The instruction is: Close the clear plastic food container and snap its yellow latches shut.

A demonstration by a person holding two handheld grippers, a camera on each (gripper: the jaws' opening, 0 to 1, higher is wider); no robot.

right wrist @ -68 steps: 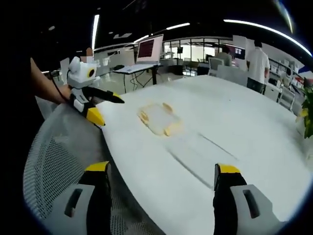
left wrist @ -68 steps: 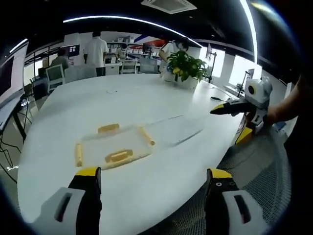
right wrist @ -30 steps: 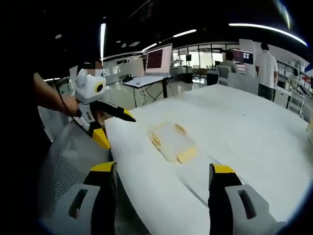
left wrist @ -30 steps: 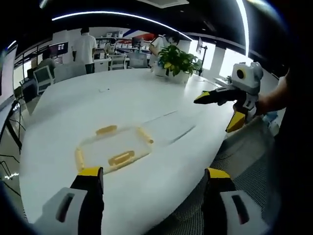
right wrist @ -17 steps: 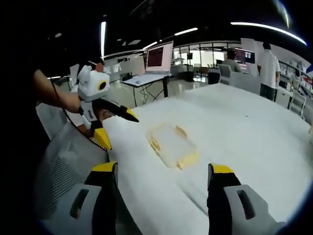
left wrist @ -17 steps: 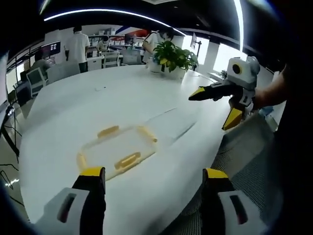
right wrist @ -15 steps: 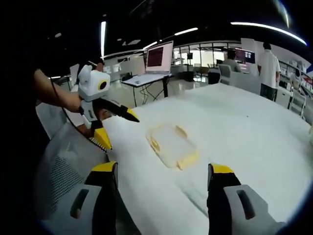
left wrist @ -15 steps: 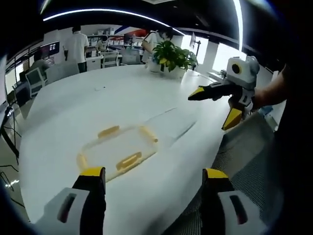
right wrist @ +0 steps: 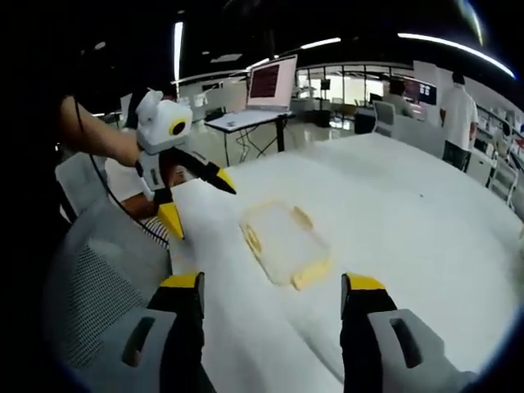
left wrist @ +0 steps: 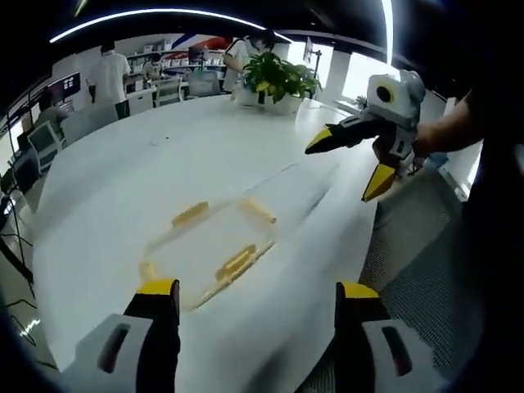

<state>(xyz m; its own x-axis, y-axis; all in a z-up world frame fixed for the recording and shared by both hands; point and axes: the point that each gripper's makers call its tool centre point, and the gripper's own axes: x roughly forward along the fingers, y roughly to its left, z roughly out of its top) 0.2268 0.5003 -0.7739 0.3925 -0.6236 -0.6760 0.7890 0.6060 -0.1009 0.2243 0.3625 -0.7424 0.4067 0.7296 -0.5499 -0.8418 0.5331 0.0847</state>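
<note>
1. Two grippers are up in the air, and neither one touches the clear food container point(left wrist: 209, 248) yet.
2. Your left gripper point(left wrist: 255, 307) shows at the bottom of the left gripper view. Its jaws are wide apart and hold nothing.
3. Your right gripper point(right wrist: 272, 301) shows at the bottom of the right gripper view. Its jaws are wide apart too, and hold nothing.
4. You can see the container lying flat on the white table point(left wrist: 123, 172), just left of the middle in the left gripper view. In the right gripper view it sits near the middle point(right wrist: 282, 241).
5. You can see yellow latches point(left wrist: 236, 263) on its edges. The lid looks like it is lying on the box, but the picture is too blurry to tell if any latch is snapped.
6. What has changed: the container looks bigger and closer in both views than a moment ago. In the left gripper view your right gripper point(left wrist: 350, 155) has slid up toward the upper right. In the right gripper view your left gripper point(right wrist: 190, 199) shows at the upper left.
7. That means you are bringing both hands in, but no latch work has begun. I think the next thing is to go down to a latch and press it.
</note>
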